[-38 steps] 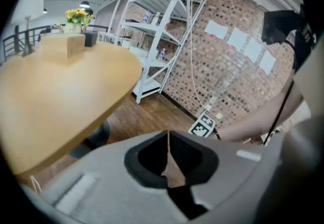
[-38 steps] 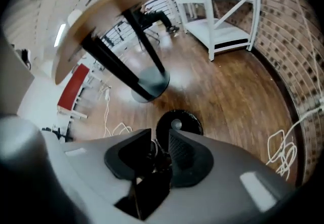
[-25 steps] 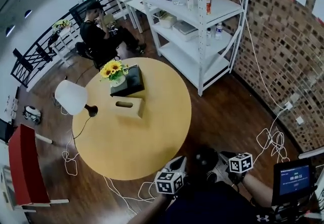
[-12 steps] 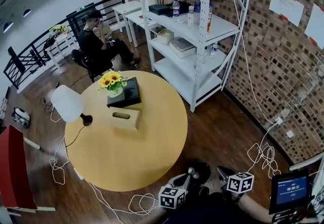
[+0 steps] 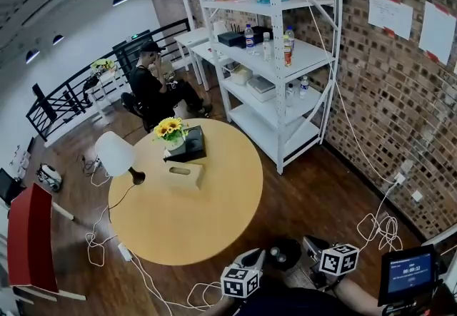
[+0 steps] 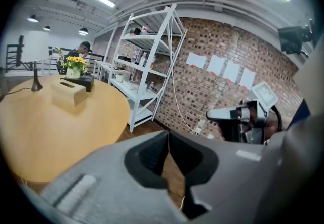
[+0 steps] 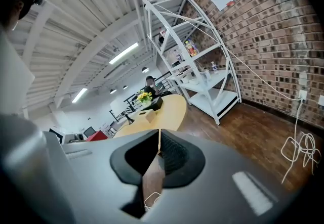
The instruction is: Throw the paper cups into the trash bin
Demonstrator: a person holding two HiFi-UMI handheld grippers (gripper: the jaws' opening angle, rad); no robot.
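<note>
No paper cup shows in any view. A dark round thing (image 5: 283,253), perhaps the bin, sits on the floor between my two grippers at the bottom of the head view. My left gripper (image 5: 255,257) is just left of it, with its jaws pressed together and nothing between them (image 6: 168,139). On the other side, my right gripper (image 5: 309,242) is likewise shut and empty (image 7: 160,143). Both point toward the round wooden table (image 5: 193,222).
The table carries a white lamp (image 5: 116,155), a tissue box (image 5: 185,174), a black box (image 5: 188,145) and sunflowers (image 5: 169,127). Behind stand a white shelf unit (image 5: 280,65) and a brick wall (image 5: 400,93). Cables (image 5: 382,225) lie on the floor. A red chair (image 5: 28,236) and a seated person (image 5: 153,86) are to the left.
The head view has lifted, so more of the shelf and wall shows. Both grippers now sit lower in the frame and stay near the dark round thing.
</note>
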